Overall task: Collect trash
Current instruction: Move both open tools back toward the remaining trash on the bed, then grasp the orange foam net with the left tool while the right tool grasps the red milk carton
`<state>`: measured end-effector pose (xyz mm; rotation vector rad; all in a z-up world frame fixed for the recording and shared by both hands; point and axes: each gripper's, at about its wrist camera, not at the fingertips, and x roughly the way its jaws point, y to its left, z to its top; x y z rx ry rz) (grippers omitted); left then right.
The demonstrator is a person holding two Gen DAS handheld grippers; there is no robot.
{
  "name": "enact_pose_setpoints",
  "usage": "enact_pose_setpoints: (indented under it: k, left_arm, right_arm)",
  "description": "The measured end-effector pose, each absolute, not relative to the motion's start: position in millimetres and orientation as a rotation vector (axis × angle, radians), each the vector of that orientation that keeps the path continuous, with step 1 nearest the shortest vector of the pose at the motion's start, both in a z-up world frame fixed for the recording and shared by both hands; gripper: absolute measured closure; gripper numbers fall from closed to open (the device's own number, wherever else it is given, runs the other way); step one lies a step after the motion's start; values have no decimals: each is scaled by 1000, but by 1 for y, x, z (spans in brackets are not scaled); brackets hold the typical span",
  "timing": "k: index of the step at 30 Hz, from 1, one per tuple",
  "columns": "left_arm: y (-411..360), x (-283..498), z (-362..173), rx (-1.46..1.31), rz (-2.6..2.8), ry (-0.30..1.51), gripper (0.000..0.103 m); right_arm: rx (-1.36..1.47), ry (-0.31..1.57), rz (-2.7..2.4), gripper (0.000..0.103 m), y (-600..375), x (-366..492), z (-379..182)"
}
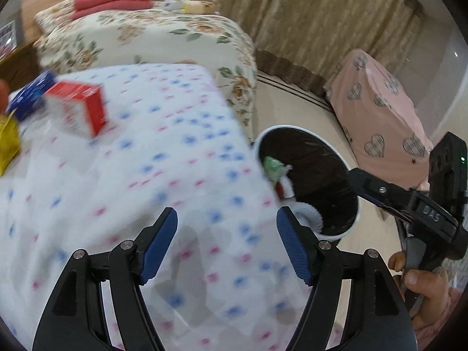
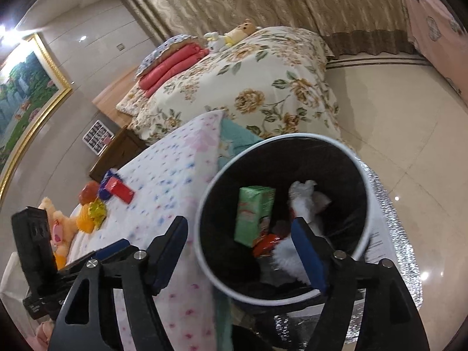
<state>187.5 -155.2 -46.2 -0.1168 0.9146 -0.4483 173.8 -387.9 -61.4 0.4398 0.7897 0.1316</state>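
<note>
Your left gripper point(image 1: 226, 244) hangs over the dotted cloth point(image 1: 140, 175) with its two blue pads spread apart and nothing between them. Ahead and to its left on that cloth lie one red box point(image 1: 77, 108), one blue packet point(image 1: 30, 93) touching it, and one yellow wrapper point(image 1: 8, 140) further left at the edge of view. To the gripper's right, past the cloth's edge, stands one bin point(image 1: 310, 181) with a black liner.

Your right gripper point(image 2: 241, 251) points down over that bin point(image 2: 285, 213), fingers wide apart and holding nothing; its right finger overlaps the bin's mouth, its left finger sits over the cloth point(image 2: 163, 181). Inside the bin, just ahead of the fingers, you have one green carton point(image 2: 254, 213) standing on end, one red wrapper point(image 2: 267, 242) at its foot, and white crumpled pieces point(image 2: 304, 201) to the right, whose count is unclear. Far left of this gripper, the red box point(image 2: 120, 190) and yellow wrapper point(image 2: 95, 210) lie on the cloth.
</note>
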Motion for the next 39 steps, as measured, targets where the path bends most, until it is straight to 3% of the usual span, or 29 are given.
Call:
enact_pose_setpoints:
  k: [16, 39]
  left_arm:
    - [-36, 163, -59, -239, -241, 907, 30]
    - [55, 178, -65, -302, -62, 890, 29]
  right_arm:
    - [359, 819, 311, 23, -288, 183, -60]
    - [239, 834, 440, 23, -202, 227, -69]
